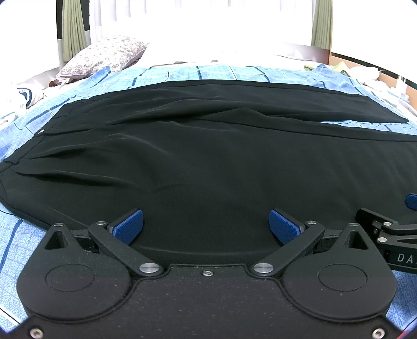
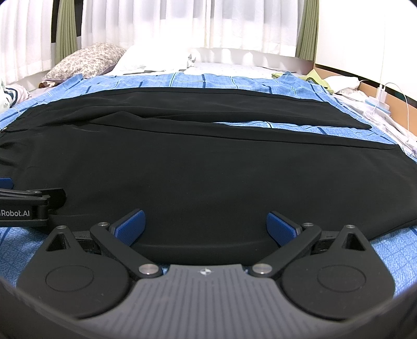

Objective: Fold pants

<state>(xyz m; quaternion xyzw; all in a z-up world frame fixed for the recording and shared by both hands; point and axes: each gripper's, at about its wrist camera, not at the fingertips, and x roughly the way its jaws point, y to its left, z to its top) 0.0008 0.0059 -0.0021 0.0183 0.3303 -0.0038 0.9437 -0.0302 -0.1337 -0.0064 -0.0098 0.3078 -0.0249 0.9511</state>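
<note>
— Bedroom with white curtains (image 2: 182, 23); what do you see on the bed?

— Blue checked bedspread (image 1: 182, 71), and black pants (image 1: 208, 156) laid flat across it, waistband to my left, the two legs running right with a strip of spread between them.

— Your tools?

— My left gripper (image 1: 206, 224) and right gripper (image 2: 206, 225) sit side by side at the pants' near edge, both spread wide, pinching nothing. A floral pillow (image 1: 104, 54) lies far behind.
</note>
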